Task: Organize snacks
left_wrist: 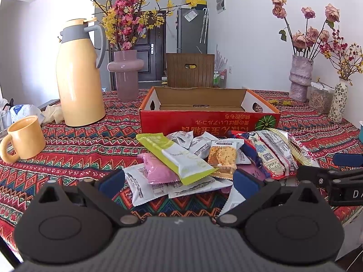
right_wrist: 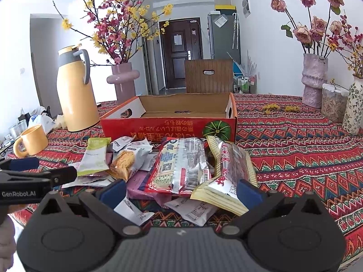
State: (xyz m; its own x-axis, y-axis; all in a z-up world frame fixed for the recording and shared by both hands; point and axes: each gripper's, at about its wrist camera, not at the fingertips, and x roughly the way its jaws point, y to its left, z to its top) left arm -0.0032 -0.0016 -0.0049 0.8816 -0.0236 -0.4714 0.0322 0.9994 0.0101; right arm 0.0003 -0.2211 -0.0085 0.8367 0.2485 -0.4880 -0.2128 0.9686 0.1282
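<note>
I've got both grippers low at the near table [right_wrist: 295, 140] edge. Left gripper [left_wrist: 179, 181] spread wide, nothing btwn the pads, hanging over the snack pile [left_wrist: 204, 158]. Right gripper [right_wrist: 181, 189] spread too, straddling the red pkt [right_wrist: 181, 165] & yellow pkt [right_wrist: 229, 176]. Red box [right_wrist: 168, 125] sits empty just behind the pile, mid-table. Plenty of bare cloth to the right; thermos [left_wrist: 79, 77] & mug [left_wrist: 25, 138] crowd the left edge.
</note>
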